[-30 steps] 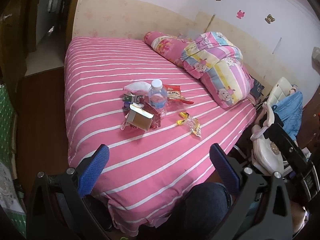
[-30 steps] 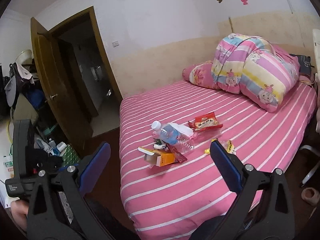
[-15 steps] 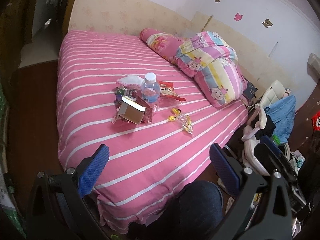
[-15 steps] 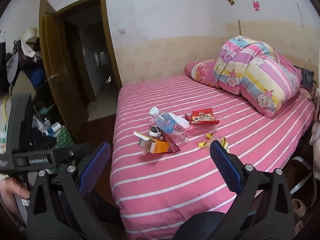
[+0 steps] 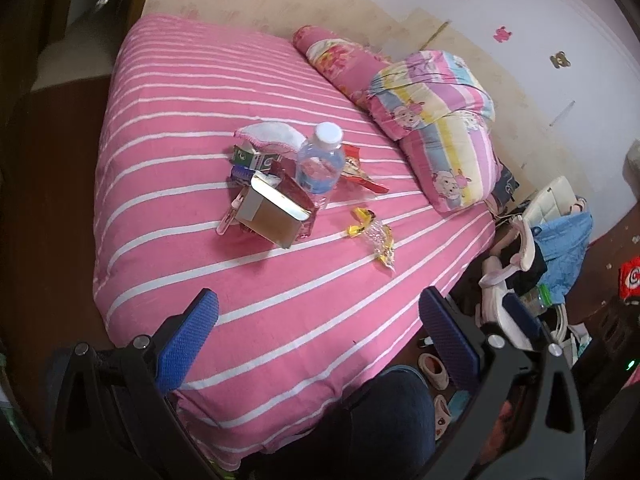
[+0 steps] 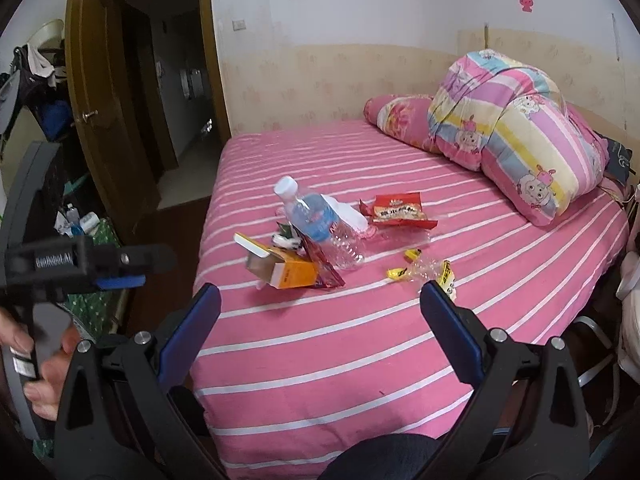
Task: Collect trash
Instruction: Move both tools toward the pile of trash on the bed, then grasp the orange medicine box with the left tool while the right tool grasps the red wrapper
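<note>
Trash lies in a heap in the middle of the pink striped bed (image 5: pixel 168 264) (image 6: pixel 360 340): a clear plastic bottle (image 5: pixel 320 164) (image 6: pixel 316 224) with a white cap, an open carton (image 5: pixel 272 216) that shows orange in the right wrist view (image 6: pixel 280 270), a red snack bag (image 5: pixel 360 170) (image 6: pixel 398 210), a yellow-and-clear wrapper (image 5: pixel 376 236) (image 6: pixel 428 270) and a small green box (image 5: pixel 250 156). My left gripper (image 5: pixel 320 332) hangs open above the bed's near part, well short of the heap. My right gripper (image 6: pixel 320 320) is open too, with nothing between its fingers.
A folded striped quilt (image 5: pixel 436 120) (image 6: pixel 516 132) and a pink pillow (image 5: pixel 340 60) lie at the bed's far right. A white chair with clothes (image 5: pixel 540 240) stands right of the bed. An open wooden door (image 6: pixel 100 120) is on the left. The person's knee (image 5: pixel 384 420) shows at the bottom.
Both views have swung and drawn closer to the bed, so the trash heap looks larger. Both grippers stay open. The left gripper's body has come further into the right wrist view.
</note>
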